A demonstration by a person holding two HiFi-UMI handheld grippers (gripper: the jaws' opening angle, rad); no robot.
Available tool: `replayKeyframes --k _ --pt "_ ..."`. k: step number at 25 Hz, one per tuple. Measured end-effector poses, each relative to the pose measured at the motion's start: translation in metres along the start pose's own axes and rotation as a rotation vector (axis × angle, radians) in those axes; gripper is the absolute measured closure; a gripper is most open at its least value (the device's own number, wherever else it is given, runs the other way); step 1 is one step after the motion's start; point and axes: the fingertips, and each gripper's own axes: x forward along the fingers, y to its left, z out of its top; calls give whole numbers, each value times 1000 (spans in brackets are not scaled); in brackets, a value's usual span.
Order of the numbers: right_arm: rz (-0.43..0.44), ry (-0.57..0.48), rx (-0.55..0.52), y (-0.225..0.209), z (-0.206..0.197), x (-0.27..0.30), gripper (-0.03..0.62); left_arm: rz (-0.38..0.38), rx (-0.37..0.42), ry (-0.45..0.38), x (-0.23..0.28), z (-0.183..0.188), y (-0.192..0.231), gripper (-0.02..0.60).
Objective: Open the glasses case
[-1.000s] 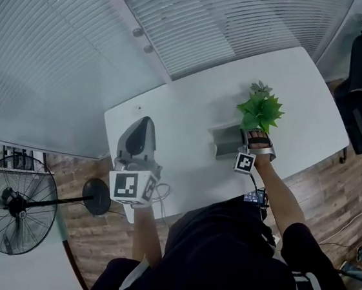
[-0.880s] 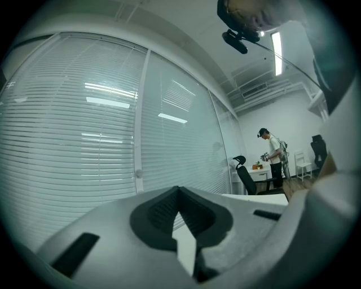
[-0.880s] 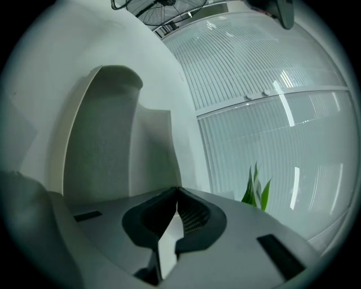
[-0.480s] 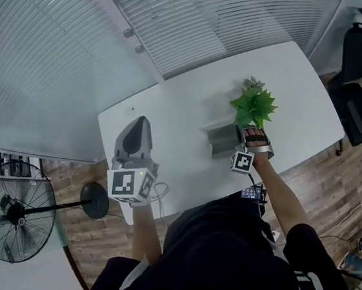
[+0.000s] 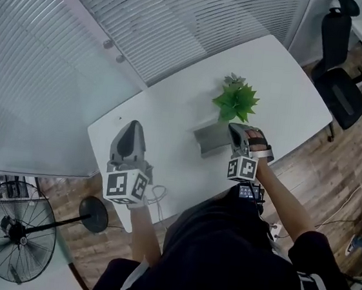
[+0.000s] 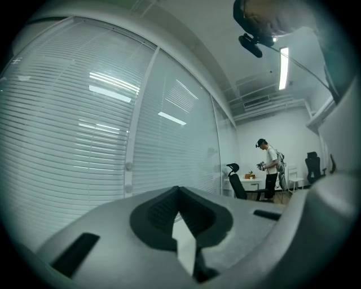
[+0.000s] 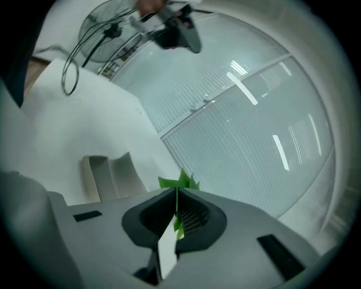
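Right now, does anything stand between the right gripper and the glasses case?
Nothing visible does. The right gripper hangs shut beside the glasses case; the plant stands farther back, not between them.

From where I stand, the plain grey hard-shell glasses case (image 5: 207, 139) lies by a bright green leafy plant (image 5: 236, 102) on the smooth white tabletop (image 5: 165, 116). The grey plastic left gripper (image 5: 131, 127) and right gripper (image 5: 236, 129) carry black-and-white square-patterned cubes (image 5: 124, 185). The plank floor (image 5: 341, 166) is brown wood-grain.
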Motion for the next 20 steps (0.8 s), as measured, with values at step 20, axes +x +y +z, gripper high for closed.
replayKeyframes --k 20 --pt "-325 -279 1015 -99 -14 -108 571 -67 -13 10 14 -12 -33 583"
